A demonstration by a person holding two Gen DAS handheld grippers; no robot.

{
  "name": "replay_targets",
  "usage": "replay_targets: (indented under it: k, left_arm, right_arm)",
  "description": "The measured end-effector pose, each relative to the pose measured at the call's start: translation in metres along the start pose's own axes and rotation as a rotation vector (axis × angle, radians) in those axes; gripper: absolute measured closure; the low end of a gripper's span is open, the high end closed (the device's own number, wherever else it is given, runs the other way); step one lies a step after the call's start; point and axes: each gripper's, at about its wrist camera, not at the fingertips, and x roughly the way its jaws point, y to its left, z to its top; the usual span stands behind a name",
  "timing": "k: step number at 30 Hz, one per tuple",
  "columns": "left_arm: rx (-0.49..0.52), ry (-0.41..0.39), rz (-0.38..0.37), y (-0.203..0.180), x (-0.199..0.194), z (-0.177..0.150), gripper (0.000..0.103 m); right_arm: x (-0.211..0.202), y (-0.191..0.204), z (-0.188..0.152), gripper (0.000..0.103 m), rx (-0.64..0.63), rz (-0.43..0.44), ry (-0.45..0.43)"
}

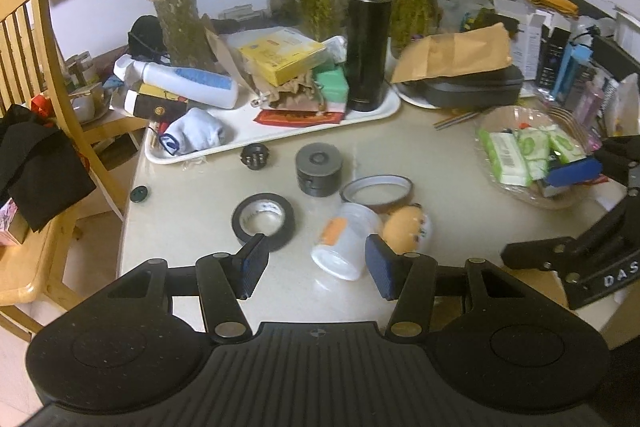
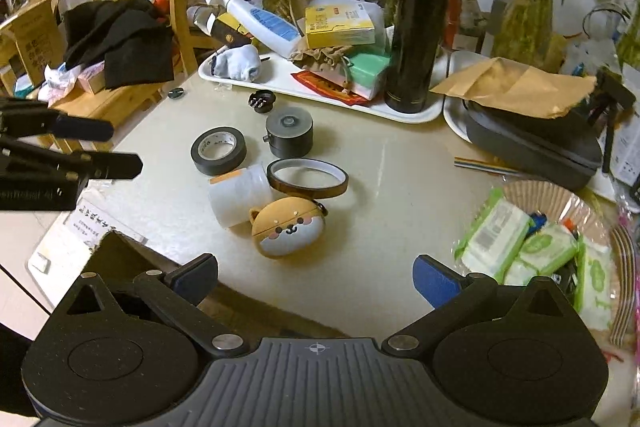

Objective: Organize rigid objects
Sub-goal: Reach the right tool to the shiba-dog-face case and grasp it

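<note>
both grippers are held wide open over the near table edge, nothing gripped. nearest to the left gripper (image 1: 316,267) a clear plastic jar (image 1: 345,246) is seen lying on its side just ahead, mouth toward the fingers, long axis running away and slightly right. the shiba-face case (image 2: 287,231) is found touching it, straight ahead of the right gripper (image 2: 316,279), which is judged nearer to that one. further out, amber tape (image 2: 307,177), black tape (image 2: 218,150) and a grey cylinder (image 2: 289,131) are clustered before the white tray (image 2: 404,115).
</note>
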Motion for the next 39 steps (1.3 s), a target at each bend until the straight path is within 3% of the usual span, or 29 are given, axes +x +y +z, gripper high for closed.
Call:
replay_targets:
  k: [22,39]
  left_arm:
    - [-0.169,0.122,-0.072,0.029,0.014,0.004,0.05]
    - [-0.185,0.134,-0.063,0.036,0.017,0.006,0.05]
  right_arm:
    - [0.066,0.007,0.021,0.0,-0.16,0.086,0.08]
    - [0.121,0.016,0.03,0.0,-0.191,0.118,0.159]
